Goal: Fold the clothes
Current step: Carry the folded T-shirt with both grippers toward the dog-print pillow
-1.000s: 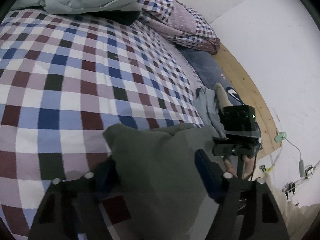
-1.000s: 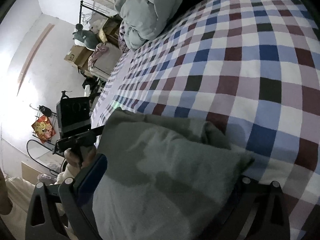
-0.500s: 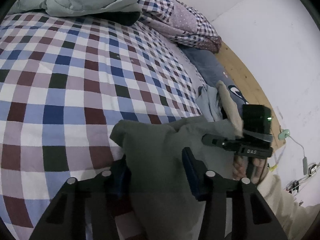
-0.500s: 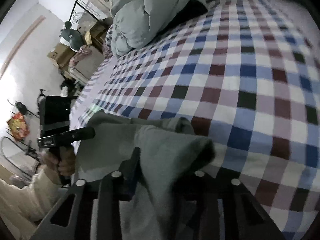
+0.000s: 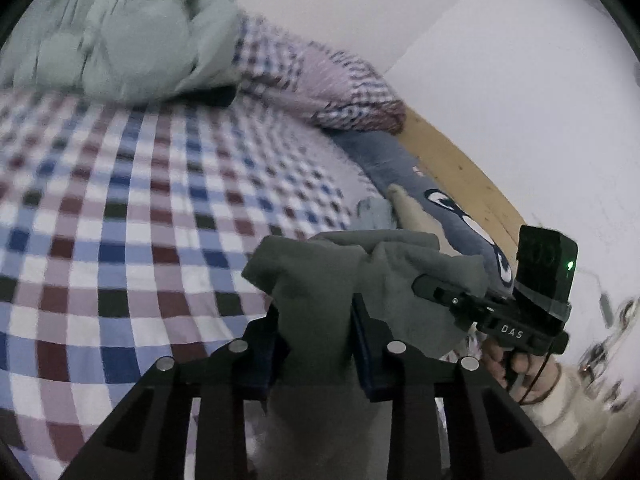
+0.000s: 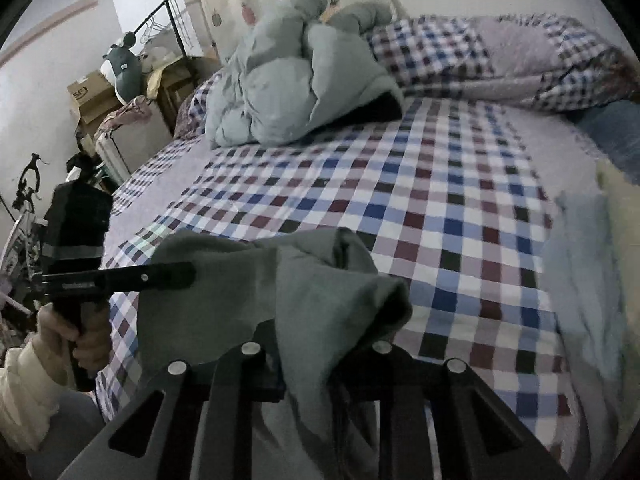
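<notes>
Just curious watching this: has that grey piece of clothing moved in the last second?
Yes. The grey garment, clamped by both grippers, has been lifted off the checked bedsheet it lay on.

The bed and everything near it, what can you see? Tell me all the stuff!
grey garment: one, grey-green, pinched in both grippers and lifted over the near edge of the bed
sheet: one, blue, red and white checks, covers the bed
duvet: one, pale green, bunched at the far end
checked quilt: one, rolled up beside the duvet
blue cloth: one, pale blue, on the bed's right side
blue pillow: one, by the wooden frame
boxes: a few, brown, left of the bed
plush toy: one, grey-green, on the boxes
clothes rack: one, black, by the wall
left gripper: black, shut on the garment
right gripper: black, shut on the garment
</notes>
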`<state>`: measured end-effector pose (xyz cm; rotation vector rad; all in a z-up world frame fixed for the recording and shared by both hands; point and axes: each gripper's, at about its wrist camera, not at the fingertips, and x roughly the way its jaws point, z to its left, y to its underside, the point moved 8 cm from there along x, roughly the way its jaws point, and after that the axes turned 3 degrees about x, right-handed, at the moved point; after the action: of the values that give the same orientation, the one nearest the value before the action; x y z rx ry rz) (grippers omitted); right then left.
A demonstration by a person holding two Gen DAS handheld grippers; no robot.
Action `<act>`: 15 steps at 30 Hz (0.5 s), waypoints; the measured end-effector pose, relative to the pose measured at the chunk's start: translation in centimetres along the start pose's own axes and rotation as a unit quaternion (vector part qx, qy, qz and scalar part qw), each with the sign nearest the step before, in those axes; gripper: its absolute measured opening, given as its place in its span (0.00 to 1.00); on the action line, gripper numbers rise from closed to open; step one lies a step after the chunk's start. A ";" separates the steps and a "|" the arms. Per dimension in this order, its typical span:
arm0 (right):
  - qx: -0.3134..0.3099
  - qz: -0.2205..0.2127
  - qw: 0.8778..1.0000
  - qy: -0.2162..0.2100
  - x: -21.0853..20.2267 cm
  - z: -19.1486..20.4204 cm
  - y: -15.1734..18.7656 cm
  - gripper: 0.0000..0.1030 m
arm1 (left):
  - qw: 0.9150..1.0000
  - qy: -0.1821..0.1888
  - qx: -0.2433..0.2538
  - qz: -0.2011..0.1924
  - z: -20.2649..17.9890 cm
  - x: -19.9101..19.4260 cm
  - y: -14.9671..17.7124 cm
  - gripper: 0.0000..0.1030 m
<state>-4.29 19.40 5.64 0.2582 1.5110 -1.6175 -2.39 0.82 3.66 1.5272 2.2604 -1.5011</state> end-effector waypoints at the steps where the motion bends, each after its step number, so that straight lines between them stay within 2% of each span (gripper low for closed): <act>1: -0.004 -0.008 1.000 0.006 -0.8 0.3 0.2 0.19 | 1.000 -0.011 0.015 -0.007 -0.7 -0.7 0.1 0.31; 5: -0.023 -0.034 0.999 0.030 -4.2 2.2 0.8 0.17 | 0.997 -0.040 0.046 -0.040 -3.8 -3.9 1.4 0.30; 15: -0.065 -0.114 0.989 0.069 -13.1 8.6 3.8 0.15 | 0.993 -0.068 0.051 -0.085 -10.0 -11.9 4.7 0.24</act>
<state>9.52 18.18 13.81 0.1315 1.7985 -1.6968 11.70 -0.15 11.63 1.2359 2.3195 -1.7308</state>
